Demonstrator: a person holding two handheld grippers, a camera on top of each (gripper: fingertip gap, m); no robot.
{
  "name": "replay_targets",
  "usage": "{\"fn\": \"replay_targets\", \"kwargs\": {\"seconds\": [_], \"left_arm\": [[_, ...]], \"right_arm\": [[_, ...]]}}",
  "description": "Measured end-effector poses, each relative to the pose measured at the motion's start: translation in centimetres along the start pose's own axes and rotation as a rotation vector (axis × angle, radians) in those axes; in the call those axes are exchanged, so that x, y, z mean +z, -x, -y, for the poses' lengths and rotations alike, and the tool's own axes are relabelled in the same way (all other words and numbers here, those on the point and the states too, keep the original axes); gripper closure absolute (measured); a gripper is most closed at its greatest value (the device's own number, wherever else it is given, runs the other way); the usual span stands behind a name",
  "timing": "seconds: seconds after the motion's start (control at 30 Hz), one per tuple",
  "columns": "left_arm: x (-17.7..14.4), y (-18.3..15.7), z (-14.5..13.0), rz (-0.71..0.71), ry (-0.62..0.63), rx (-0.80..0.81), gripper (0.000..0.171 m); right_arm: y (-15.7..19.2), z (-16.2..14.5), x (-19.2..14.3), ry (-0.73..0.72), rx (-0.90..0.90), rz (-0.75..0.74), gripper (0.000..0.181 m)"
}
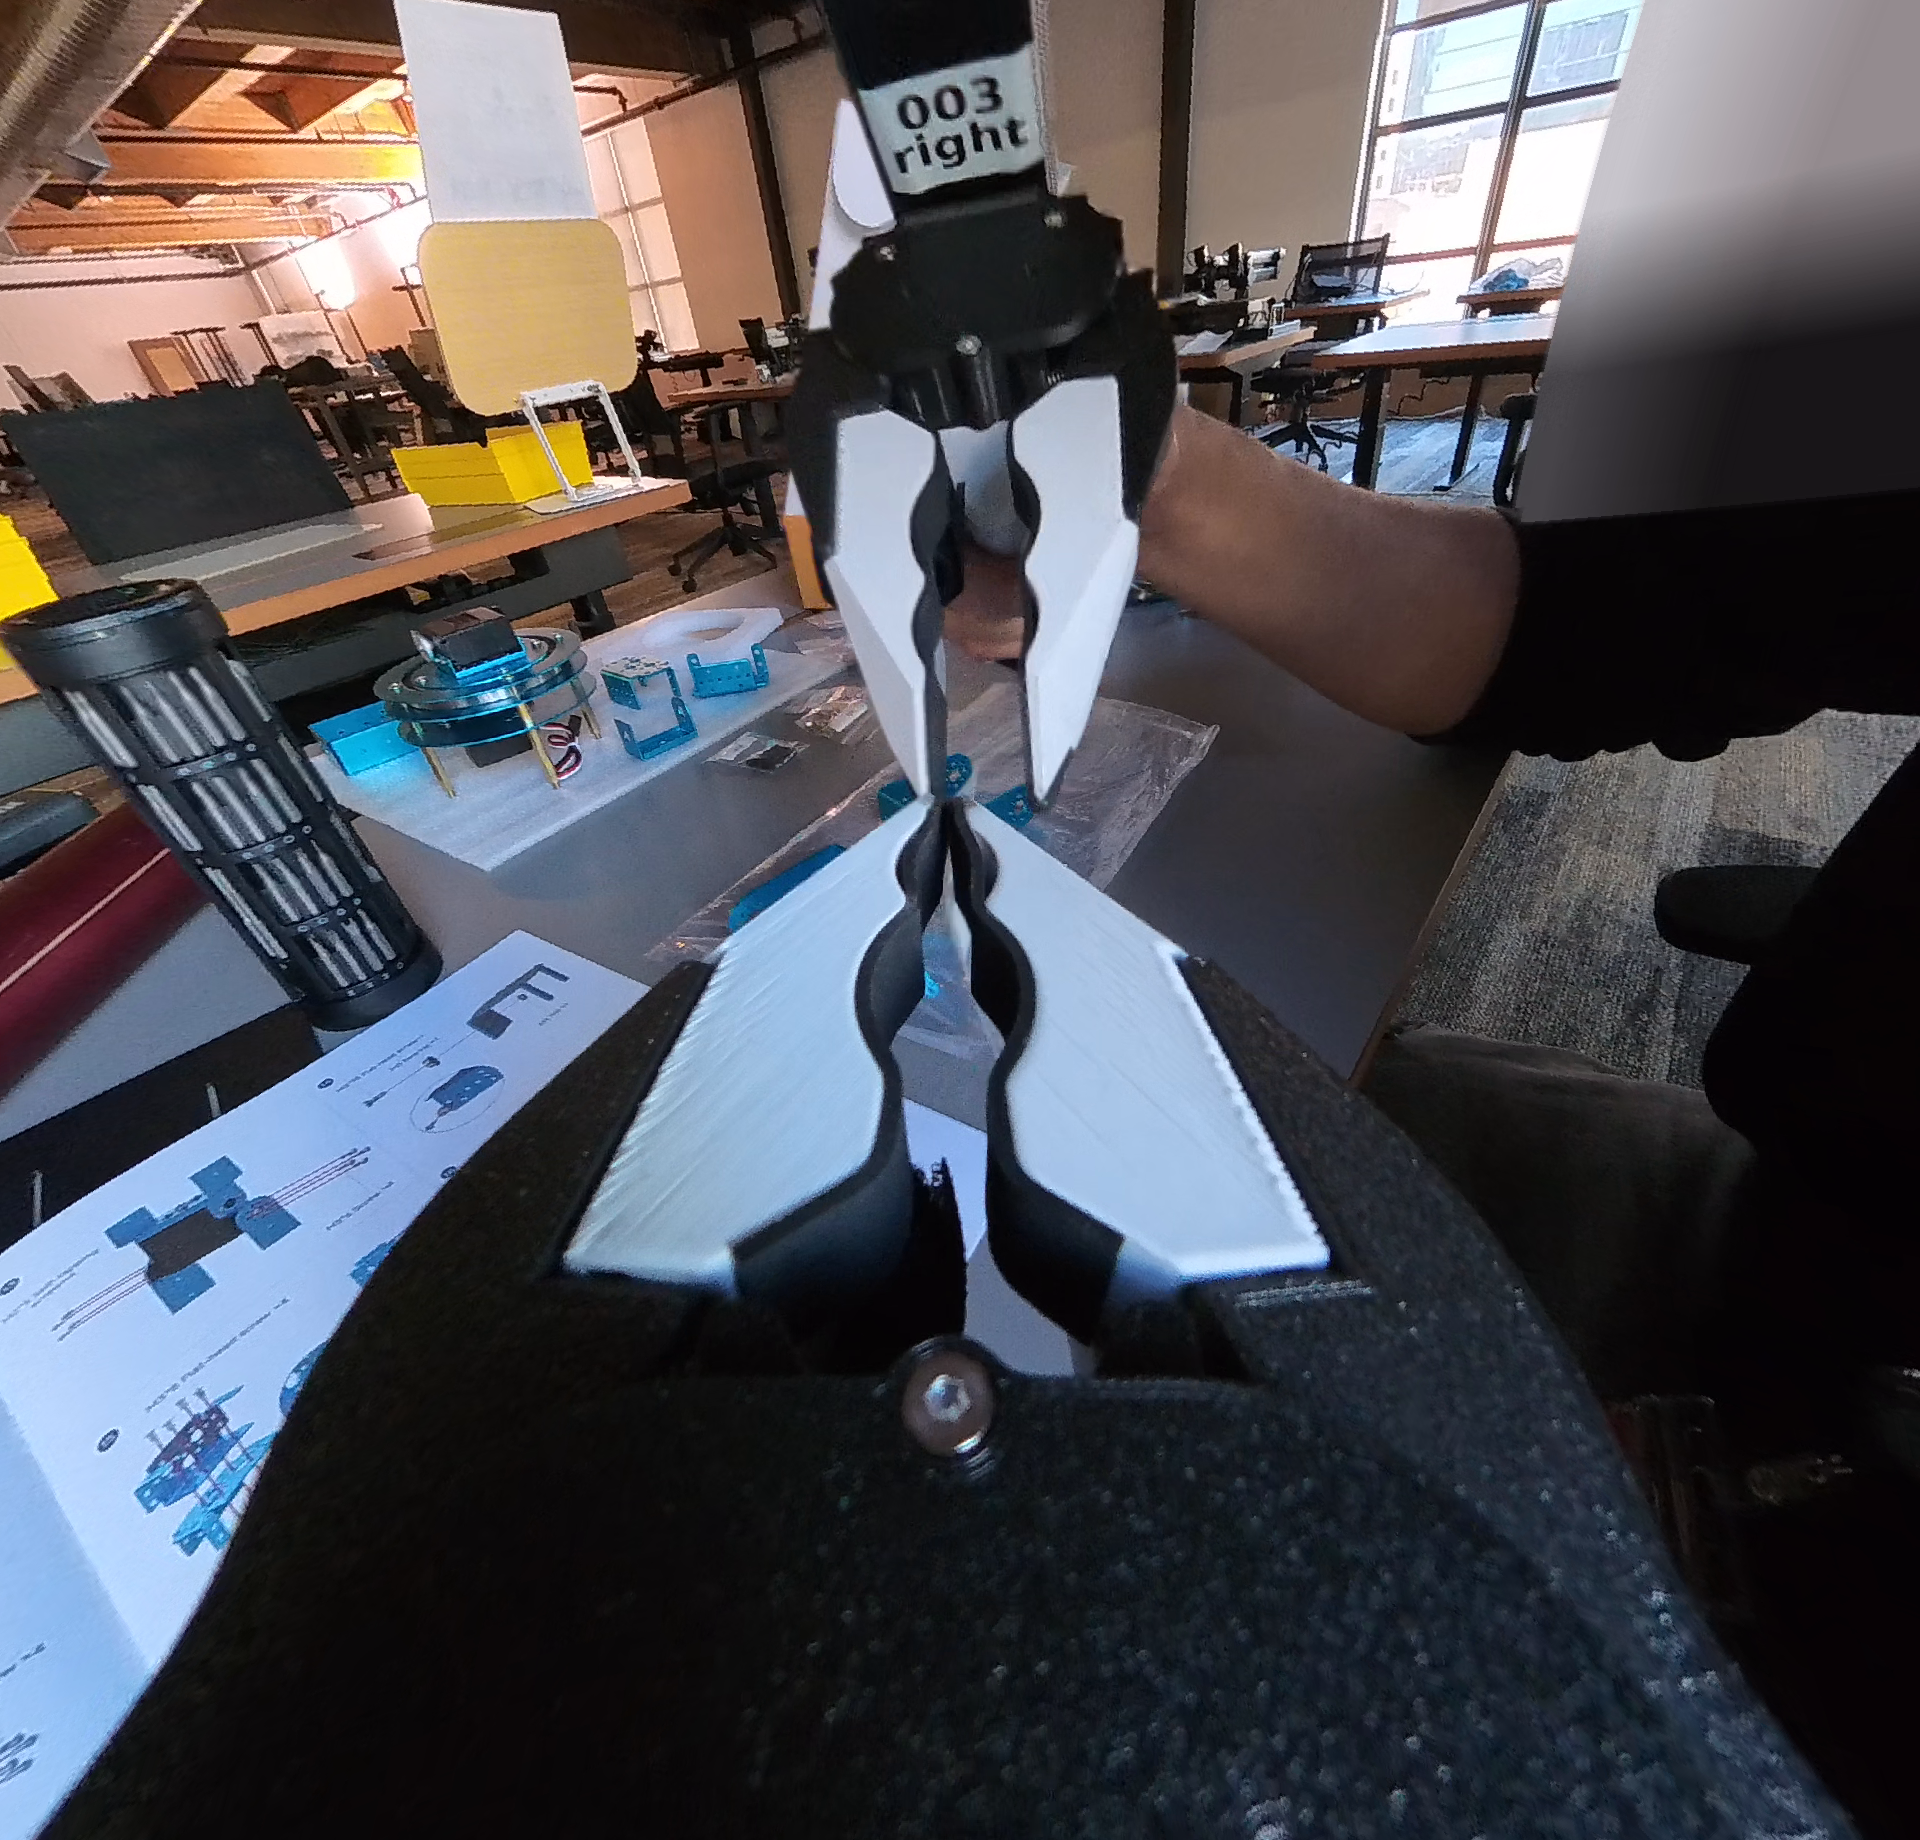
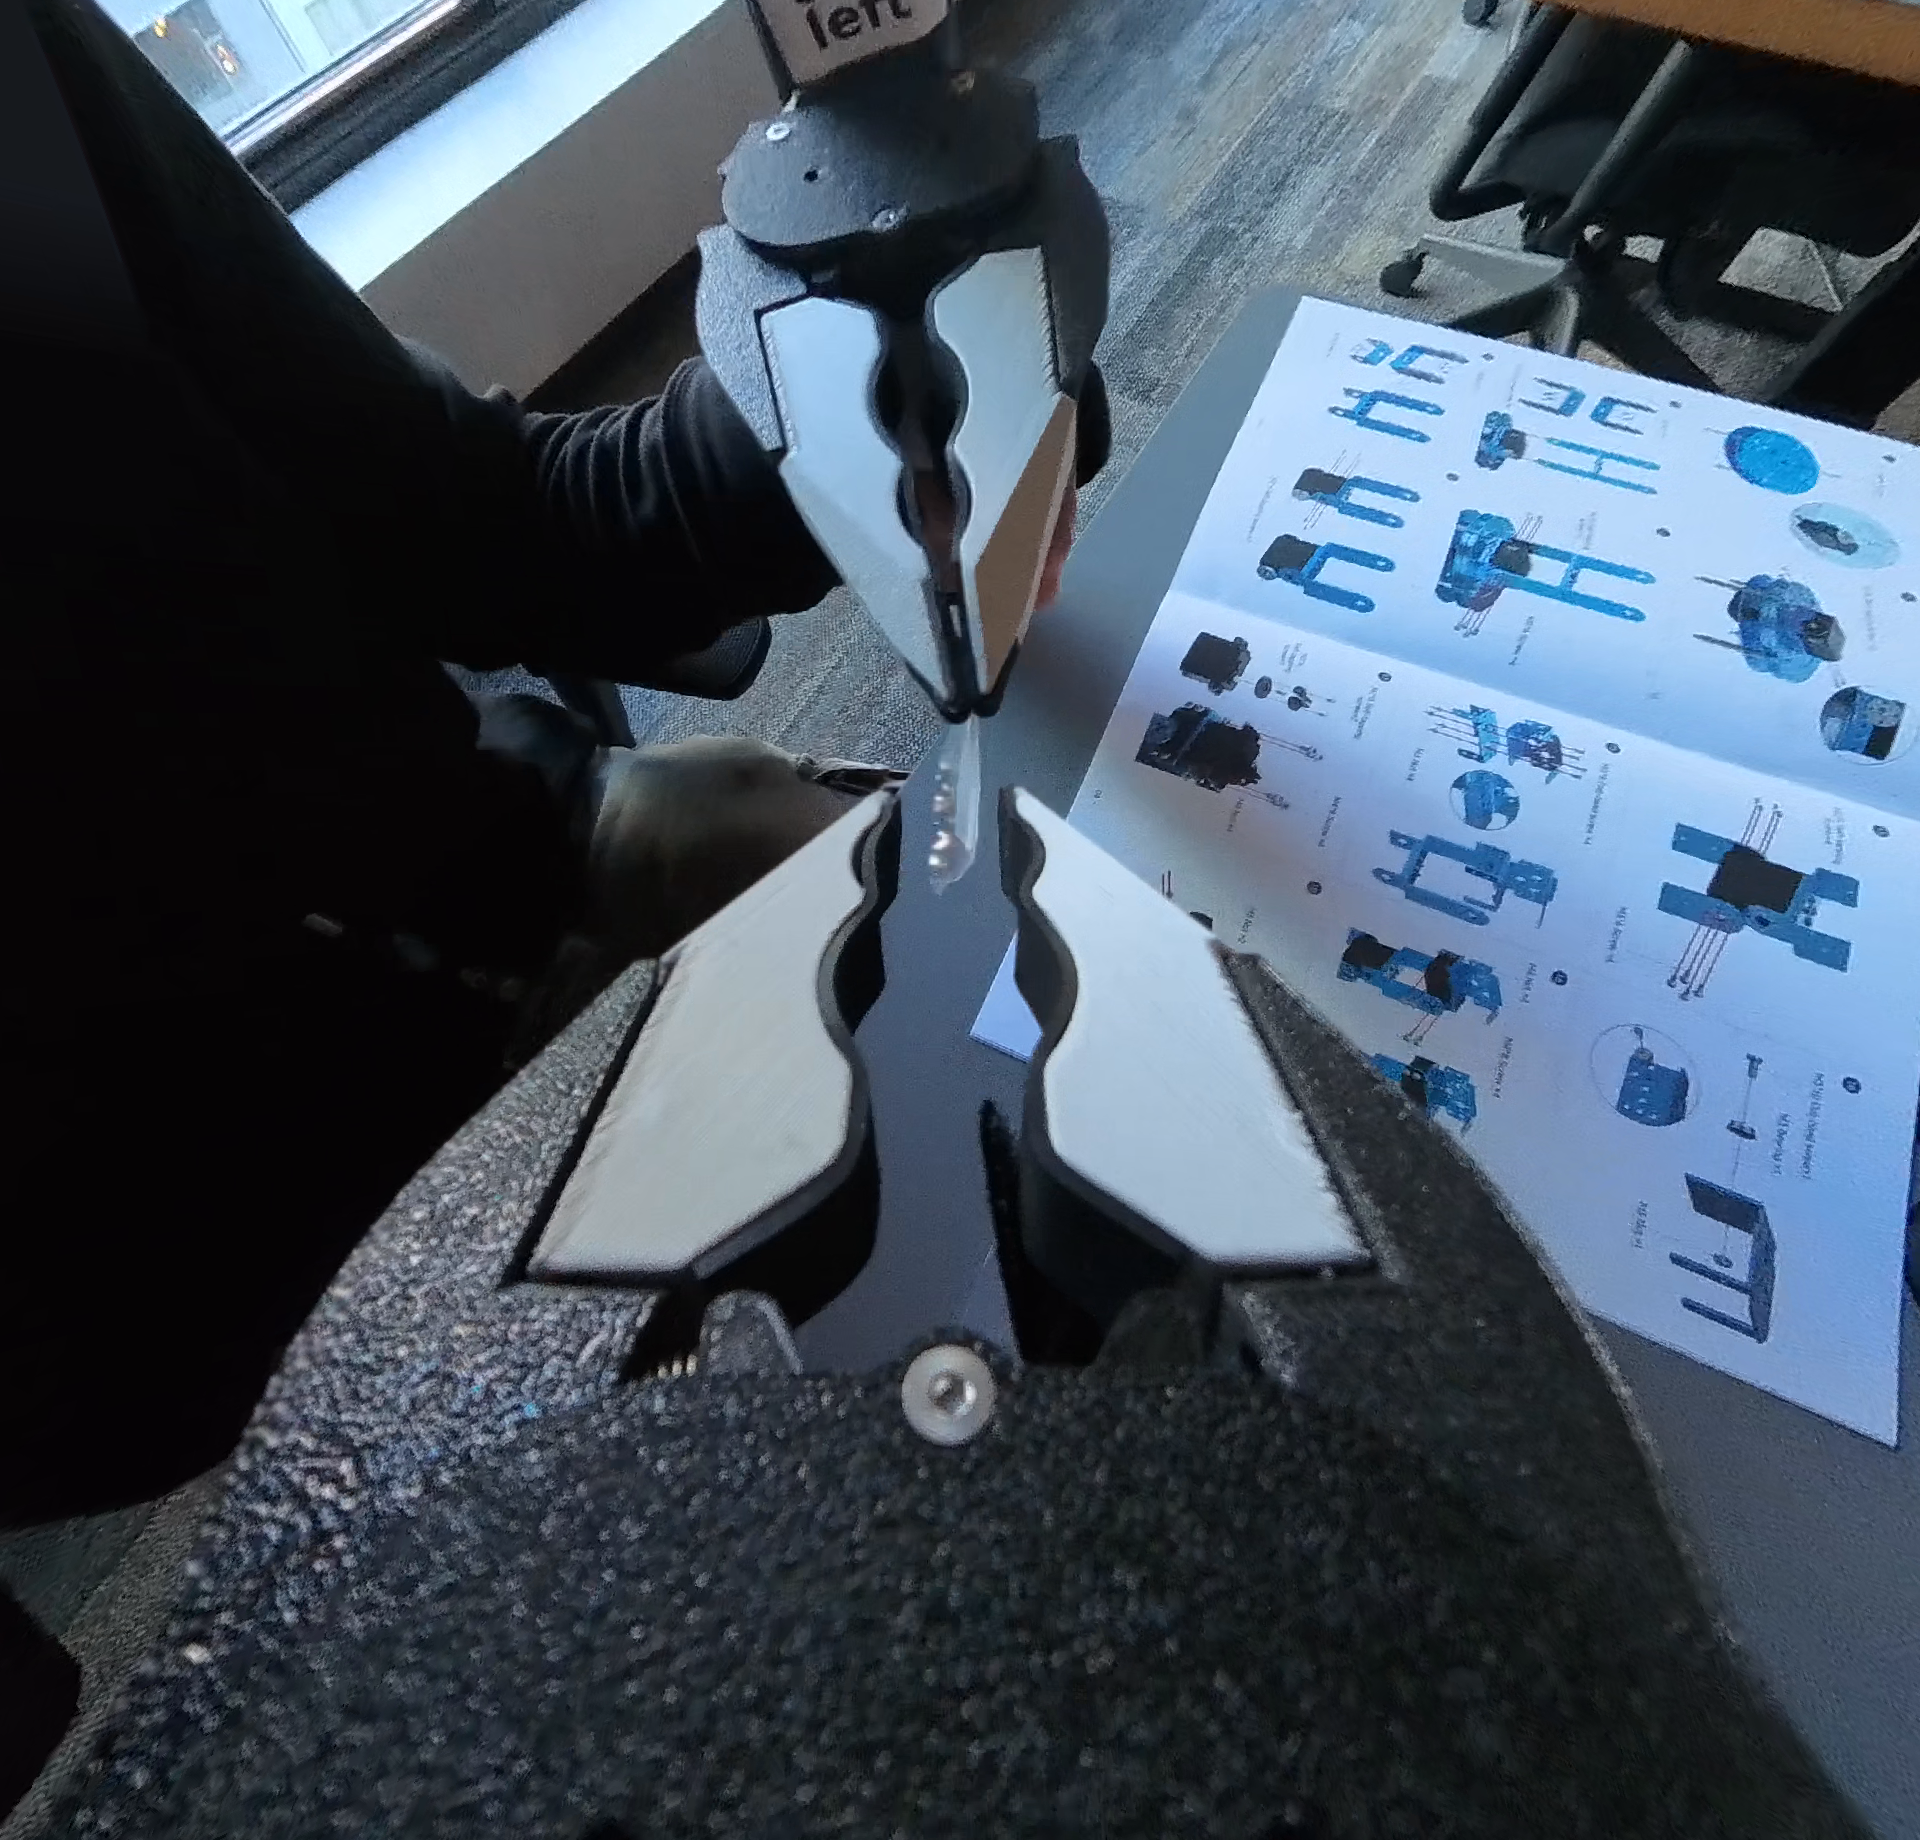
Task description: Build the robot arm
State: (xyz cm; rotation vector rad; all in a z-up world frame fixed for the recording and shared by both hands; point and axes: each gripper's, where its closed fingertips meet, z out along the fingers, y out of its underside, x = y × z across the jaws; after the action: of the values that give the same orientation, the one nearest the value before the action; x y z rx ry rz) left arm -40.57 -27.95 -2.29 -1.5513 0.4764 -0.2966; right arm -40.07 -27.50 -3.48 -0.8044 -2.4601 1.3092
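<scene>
Two tongs meet tip to tip above the grey table [image 2: 1122, 502].
Left tongs [image 2: 964, 707] pinch a small clear plastic bag [image 2: 956, 814] of hard-to-identify silvery bits, hanging between the spread right tongs [image 2: 951, 803].

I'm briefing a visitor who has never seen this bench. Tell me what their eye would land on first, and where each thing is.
First, the two grippers meeting tip to tip over the grey table: the left gripper pinches a small clear bag of tiny metal parts, which hangs between the open fingers of the right gripper. Next, the illustrated instruction sheet lying flat beside them. Farther back, blue metal brackets sit on white foam near a black mesh cylinder.
</scene>
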Motion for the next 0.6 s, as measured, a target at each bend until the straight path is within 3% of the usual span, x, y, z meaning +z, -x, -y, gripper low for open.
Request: {"fn": "replay_targets", "kwargs": {"seconds": [0.1,0.2,0.33,0.43,0.6], "left_arm": [[-0.2,0.5,0.4,0.014,-0.031,-0.021,0.171],[-0.7,0.8,1.4,0.010,-0.092,-0.065,0.171],[-1.3,1.1,1.9,0.004,-0.135,-0.096,0.158],[-1.4,0.9,2.2,-0.005,-0.155,-0.086,0.171],[-1.4,1.0,2.4,0.003,-0.163,-0.081,0.171]], "right_arm": [[-0.4,-0.1,0.4,0.010,-0.051,-0.049,0.179],[-1.6,1.6,-0.3,-0.083,-0.126,-0.157,0.181],[-0.8,2.8,-1.2,-0.159,-0.095,-0.100,0.181],[-0.4,3.2,-1.5,-0.187,-0.079,-0.069,0.181],[-0.6,3.6,-1.7,-0.218,-0.065,-0.073,0.180]]}}
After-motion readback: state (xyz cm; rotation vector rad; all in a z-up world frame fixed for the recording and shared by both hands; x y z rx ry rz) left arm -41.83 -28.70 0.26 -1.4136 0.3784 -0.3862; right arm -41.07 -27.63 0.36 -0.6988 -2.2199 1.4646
